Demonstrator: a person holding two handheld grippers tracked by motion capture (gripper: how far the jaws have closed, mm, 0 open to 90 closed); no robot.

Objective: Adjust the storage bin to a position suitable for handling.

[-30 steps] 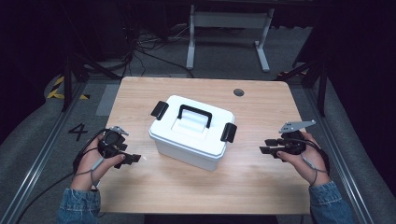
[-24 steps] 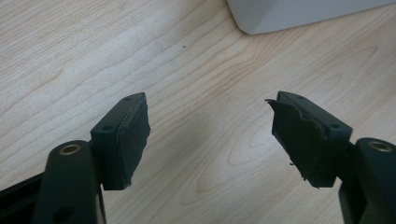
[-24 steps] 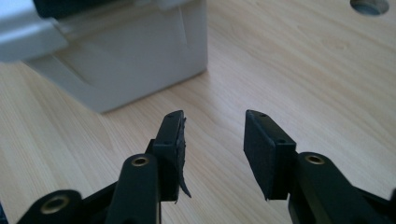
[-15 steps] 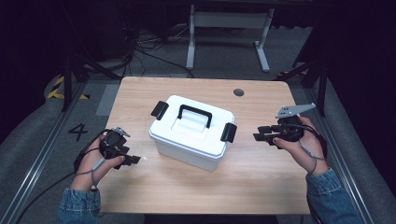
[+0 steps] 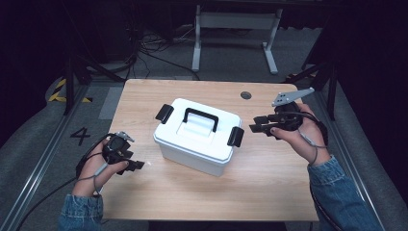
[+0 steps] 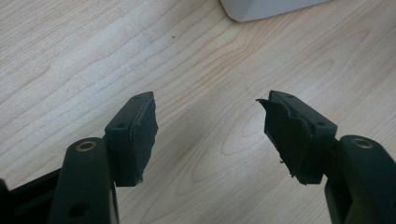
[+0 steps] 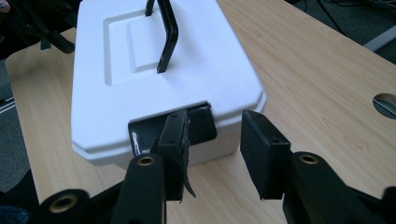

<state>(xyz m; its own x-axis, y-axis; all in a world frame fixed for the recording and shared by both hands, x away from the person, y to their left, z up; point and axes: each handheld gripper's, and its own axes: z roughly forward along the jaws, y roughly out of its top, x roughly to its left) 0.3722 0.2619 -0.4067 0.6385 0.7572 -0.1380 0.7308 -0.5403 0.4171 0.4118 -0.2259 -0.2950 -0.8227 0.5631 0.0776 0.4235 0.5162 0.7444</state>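
A white lidded box (image 5: pixel 199 137) sits near the middle of the wooden surface (image 5: pixel 269 187), turned at an angle to its edges. A black carry handle (image 5: pixel 201 118) stands upright on the box's lid, and a black latch is clipped at each short end: one (image 5: pixel 164 113) on the far-left end, the other (image 5: pixel 235 136) on the right end. The right hand-held gripper (image 5: pixel 257 126) is just beside the box's right end, pointing at that latch; in the right gripper view its jaws are spread, with the latch (image 7: pixel 196 126) just beyond and between them, not touched, and nothing held. The left hand-held gripper (image 5: pixel 139 165) is to the left of the box's near-left corner, a little apart from it, low over the surface. In the left gripper view its jaws are spread wide and empty over bare wood, with a corner of the box (image 6: pixel 266 7) at the top edge. A round cable hole (image 5: pixel 246 95) lies in the surface beyond the box's right end.
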